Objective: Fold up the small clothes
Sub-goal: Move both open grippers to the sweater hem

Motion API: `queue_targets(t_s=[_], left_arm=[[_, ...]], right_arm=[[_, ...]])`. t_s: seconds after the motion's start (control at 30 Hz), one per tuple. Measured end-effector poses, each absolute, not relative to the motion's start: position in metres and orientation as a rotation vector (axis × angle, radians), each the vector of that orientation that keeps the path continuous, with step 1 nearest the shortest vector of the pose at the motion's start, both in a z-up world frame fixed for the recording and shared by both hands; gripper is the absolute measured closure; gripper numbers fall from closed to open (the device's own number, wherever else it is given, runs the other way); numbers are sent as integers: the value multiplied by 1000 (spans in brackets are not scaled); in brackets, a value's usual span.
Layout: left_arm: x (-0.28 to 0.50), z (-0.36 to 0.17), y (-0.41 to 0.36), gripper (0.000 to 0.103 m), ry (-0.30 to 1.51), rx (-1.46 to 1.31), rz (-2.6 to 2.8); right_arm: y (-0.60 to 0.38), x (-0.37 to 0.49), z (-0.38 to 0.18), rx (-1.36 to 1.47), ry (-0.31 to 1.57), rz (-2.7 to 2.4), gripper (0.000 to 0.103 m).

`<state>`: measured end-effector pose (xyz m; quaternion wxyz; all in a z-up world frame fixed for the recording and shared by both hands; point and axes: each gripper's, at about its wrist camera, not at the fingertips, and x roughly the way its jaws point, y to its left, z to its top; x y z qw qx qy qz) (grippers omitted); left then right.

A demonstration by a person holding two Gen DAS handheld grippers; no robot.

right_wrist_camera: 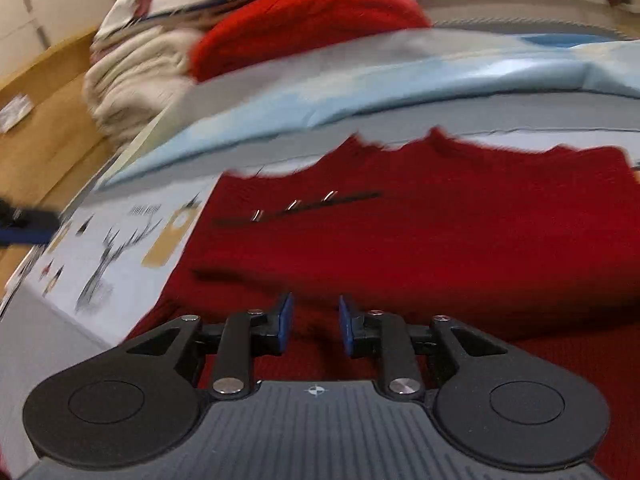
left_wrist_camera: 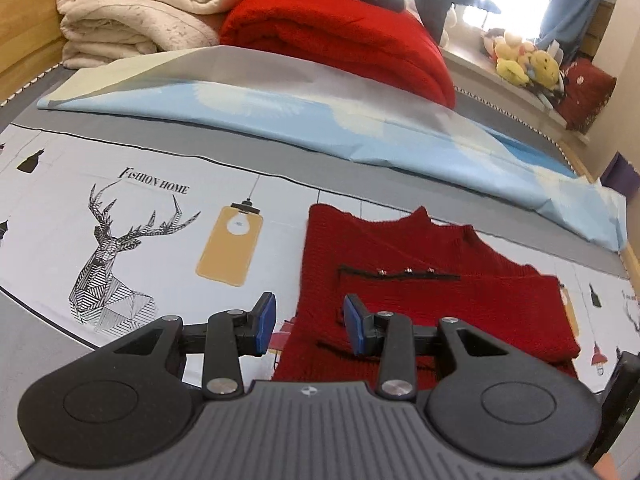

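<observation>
- Dark red knit garment [left_wrist_camera: 432, 280] lies flat on the printed sheet [left_wrist_camera: 120, 208] of the bed, black trim strip with small metal buttons [left_wrist_camera: 400, 274] facing up.
- It looks partly folded: stepped edges on its right side suggest a side or sleeve already turned in, but I cannot tell how many folds are made.
- Left gripper [left_wrist_camera: 310, 322] hovers over the garment's near left edge, fingers spread wide, nothing between them.
- Right gripper [right_wrist_camera: 314, 326] is low over the garment's near part, fingers moderately apart and empty; that view is motion-blurred, so contact with the cloth is unclear.
- Judgement: early to mid task; the final folds are left, and no fresh grasp is made yet.
- Background: light blue sheet [left_wrist_camera: 280, 112], bright red blanket [left_wrist_camera: 340, 36], cream blanket [left_wrist_camera: 140, 12], none involved.
</observation>
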<state>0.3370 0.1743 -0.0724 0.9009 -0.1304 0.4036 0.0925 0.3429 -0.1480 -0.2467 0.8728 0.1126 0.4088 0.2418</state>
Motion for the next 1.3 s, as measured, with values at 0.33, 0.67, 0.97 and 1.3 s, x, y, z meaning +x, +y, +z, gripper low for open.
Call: queue_targets(t_s=[0.33,0.67,0.97,1.3], left_arm=[[336,-65,192,62,826,-316,223],[321,-50,197,62,795,-290,187],[278,-41,187,61,710,-172,174],[192,-38,143,62,645,-73,131]], right_arm=[[-77,368,-246,254,864,483,52],[-106,318,-183,153,818,397,53],[-272,207,-108,212,713,101,52],[-338,93,-87,164,586,2,52]])
